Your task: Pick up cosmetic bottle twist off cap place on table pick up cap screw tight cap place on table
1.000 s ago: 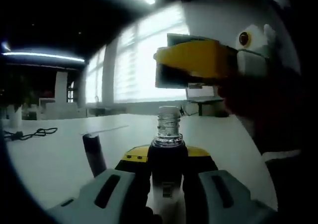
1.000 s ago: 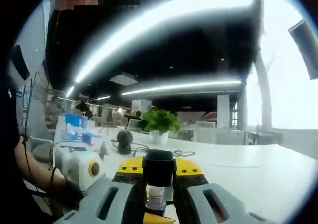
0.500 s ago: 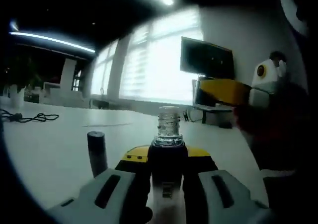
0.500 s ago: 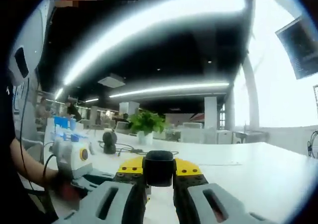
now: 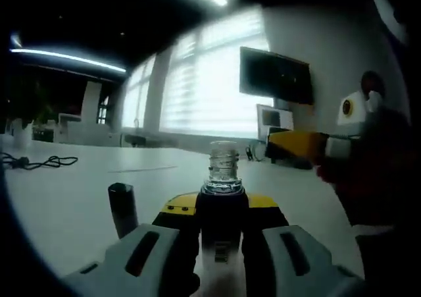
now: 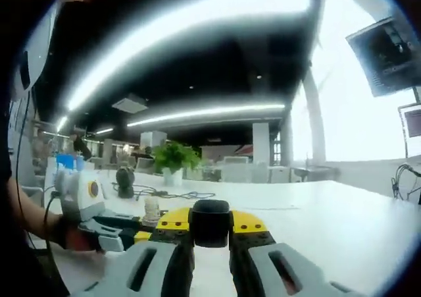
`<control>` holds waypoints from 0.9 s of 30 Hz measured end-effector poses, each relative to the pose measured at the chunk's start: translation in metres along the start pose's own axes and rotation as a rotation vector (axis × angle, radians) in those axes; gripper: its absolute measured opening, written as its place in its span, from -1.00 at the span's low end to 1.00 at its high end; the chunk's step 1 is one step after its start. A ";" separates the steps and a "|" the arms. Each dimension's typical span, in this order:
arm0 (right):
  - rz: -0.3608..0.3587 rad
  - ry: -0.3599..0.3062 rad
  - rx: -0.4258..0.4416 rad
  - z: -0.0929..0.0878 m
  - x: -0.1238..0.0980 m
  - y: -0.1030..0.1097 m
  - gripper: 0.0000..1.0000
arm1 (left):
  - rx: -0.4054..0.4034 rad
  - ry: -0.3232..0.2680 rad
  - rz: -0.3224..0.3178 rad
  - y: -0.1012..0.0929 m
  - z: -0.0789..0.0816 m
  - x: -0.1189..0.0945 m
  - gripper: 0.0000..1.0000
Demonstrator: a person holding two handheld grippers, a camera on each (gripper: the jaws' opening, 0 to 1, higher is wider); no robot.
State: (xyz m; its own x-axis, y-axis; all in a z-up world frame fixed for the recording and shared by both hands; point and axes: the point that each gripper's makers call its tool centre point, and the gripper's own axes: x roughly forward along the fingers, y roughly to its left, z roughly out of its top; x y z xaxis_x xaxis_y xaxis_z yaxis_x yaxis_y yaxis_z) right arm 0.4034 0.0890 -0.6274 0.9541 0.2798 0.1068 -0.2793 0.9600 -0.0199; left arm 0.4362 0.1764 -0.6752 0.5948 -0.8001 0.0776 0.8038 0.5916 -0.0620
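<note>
My left gripper is shut on the cosmetic bottle, which stands upright between the jaws with its clear threaded neck bare. In the right gripper view that bottle neck shows at the lower left, held in the left gripper. The black cap sits between the jaws of my right gripper, which is shut on it. Seen from the left gripper view, the right gripper hangs to the right of the bottle, apart from it, in a gloved hand.
A white table spreads below both grippers. On it stands a dark upright cylinder left of the bottle, with a black cable farther off. A potted plant and a round black device sit at the back.
The right gripper has drawn away from the bottle with the cap, moving right and lower in the left gripper view. The bottle stays in the left gripper.
</note>
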 end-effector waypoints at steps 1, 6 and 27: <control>-0.014 0.010 -0.006 -0.005 -0.001 -0.004 -0.73 | -0.002 0.003 0.000 0.000 -0.001 0.002 -0.73; -0.057 0.008 -0.013 -0.020 -0.005 -0.023 -0.73 | -0.006 0.012 0.054 0.008 -0.005 0.011 -0.73; -0.144 -0.051 0.132 -0.038 -0.007 -0.053 -0.73 | 0.068 0.036 0.065 0.012 -0.015 0.068 -0.73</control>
State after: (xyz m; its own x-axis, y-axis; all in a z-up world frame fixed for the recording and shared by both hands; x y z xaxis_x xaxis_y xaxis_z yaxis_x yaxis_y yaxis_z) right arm 0.4155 0.0364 -0.6652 0.9794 0.1360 0.1495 -0.1557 0.9793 0.1295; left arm 0.4856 0.1276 -0.6854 0.6460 -0.7623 0.0394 0.7629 0.6466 0.0020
